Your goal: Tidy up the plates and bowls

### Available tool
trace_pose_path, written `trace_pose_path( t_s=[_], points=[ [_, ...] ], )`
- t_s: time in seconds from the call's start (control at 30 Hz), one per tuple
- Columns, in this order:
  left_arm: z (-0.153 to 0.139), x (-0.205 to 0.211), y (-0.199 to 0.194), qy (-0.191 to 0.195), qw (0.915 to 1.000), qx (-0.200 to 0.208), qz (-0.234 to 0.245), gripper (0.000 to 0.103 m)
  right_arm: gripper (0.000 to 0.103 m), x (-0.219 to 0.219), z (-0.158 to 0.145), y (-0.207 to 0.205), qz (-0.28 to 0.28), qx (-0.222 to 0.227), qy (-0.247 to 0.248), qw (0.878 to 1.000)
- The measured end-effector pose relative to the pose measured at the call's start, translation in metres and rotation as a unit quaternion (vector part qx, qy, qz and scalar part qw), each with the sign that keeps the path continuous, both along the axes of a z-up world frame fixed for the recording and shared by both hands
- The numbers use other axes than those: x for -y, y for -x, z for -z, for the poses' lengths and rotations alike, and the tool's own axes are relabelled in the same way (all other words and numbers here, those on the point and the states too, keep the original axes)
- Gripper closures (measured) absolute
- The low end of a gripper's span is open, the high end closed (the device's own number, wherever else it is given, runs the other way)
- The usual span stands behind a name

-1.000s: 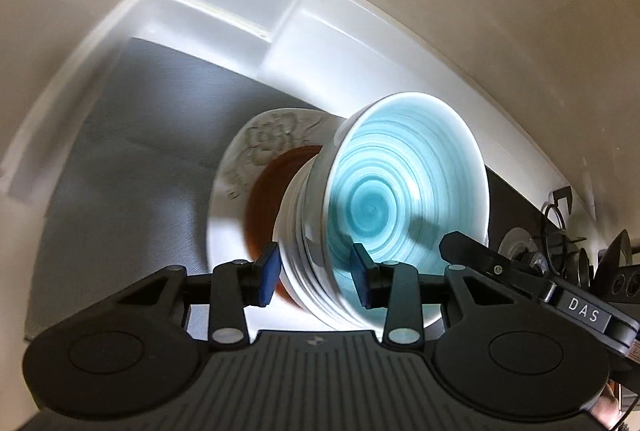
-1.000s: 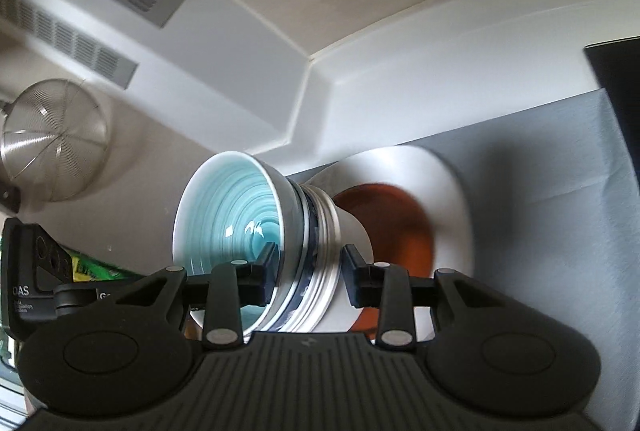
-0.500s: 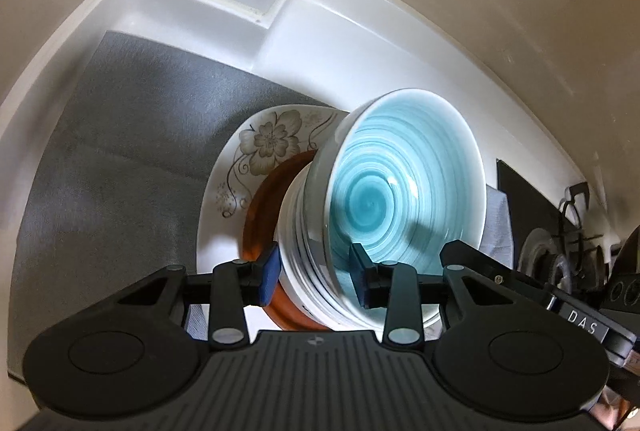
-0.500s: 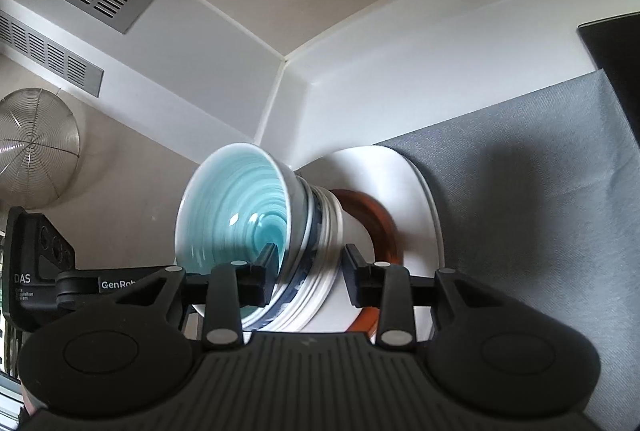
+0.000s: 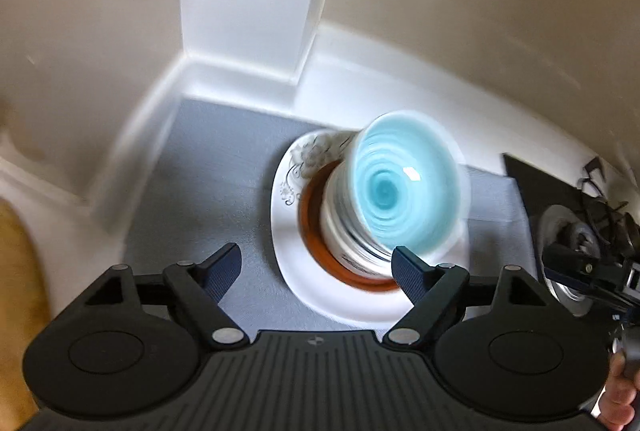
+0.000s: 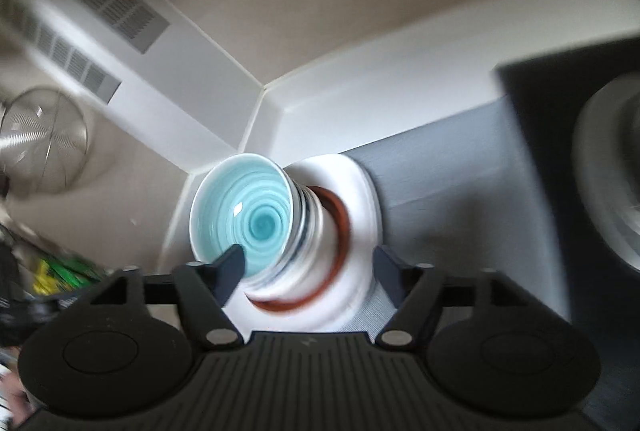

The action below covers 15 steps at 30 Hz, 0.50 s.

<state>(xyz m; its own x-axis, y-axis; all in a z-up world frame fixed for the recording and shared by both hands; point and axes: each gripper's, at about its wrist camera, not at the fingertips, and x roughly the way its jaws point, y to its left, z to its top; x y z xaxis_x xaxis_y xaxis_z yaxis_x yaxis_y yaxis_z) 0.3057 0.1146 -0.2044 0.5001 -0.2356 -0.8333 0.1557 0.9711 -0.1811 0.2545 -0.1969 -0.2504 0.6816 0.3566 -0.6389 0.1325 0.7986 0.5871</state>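
A grey mat point(image 5: 208, 167) covers a white counter set into a beige wall corner. At frame centre, the stacked bowls, topped by a turquoise bowl point(image 5: 404, 187), rest nested on a brown dish point(image 5: 310, 227) and a floral plate point(image 5: 296, 167), presumably to keep the stack compact. The left gripper point(image 5: 316, 269) and right gripper point(image 6: 308, 267) are both opening, jaws wide and gripping nothing. Only the right wrist view shows a wire strainer point(image 6: 40, 143) and vent grilles point(image 6: 100, 11) at left; only the left view shows the floral pattern.
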Motion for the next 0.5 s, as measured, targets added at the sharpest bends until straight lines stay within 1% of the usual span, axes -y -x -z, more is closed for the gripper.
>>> trace_pose_path(
  t_s=[0.03,0.07,0.1,0.13,0.2,0.27,0.33,0.4,0.5],
  points=[
    [-0.014,0.004,0.015,-0.002,1.0,0.008,0.002,0.018,0.011,-0.003,-0.016,0.015,0.004,-0.004,0.028,1.0],
    [-0.027,0.009,0.029,-0.001,0.9999,0.012,0.005,0.014,0.007,-0.004,-0.029,0.026,0.008,-0.01,0.05,0.999],
    [-0.04,0.015,0.044,0.0,0.9999,0.013,0.009,0.011,0.006,-0.006,-0.042,0.038,0.014,-0.019,0.064,0.998],
    [-0.052,0.022,0.056,-0.004,0.9998,0.014,0.01,0.011,0.004,-0.006,-0.055,0.049,0.018,-0.033,0.065,0.997],
    [-0.077,0.036,0.087,-0.018,0.9995,0.025,-0.01,0.011,0.003,-0.004,-0.077,0.072,0.018,-0.035,0.057,0.998],
    [-0.1,0.051,0.114,-0.032,0.9983,0.034,-0.036,0.011,0.001,-0.007,-0.1,0.095,0.01,-0.02,0.067,0.997],
    [-0.121,0.066,0.141,-0.032,0.9967,0.043,-0.061,0.011,0.001,-0.012,-0.121,0.115,-0.011,-0.012,0.096,0.995],
    [-0.14,0.079,0.163,-0.029,0.9955,0.054,-0.072,0.011,0.001,-0.017,-0.139,0.132,-0.019,-0.002,0.129,0.991],
    [-0.161,0.099,0.192,-0.047,0.9926,0.074,-0.084,0.011,0.0,-0.017,-0.161,0.158,-0.02,0.004,0.169,0.985]
  ],
)
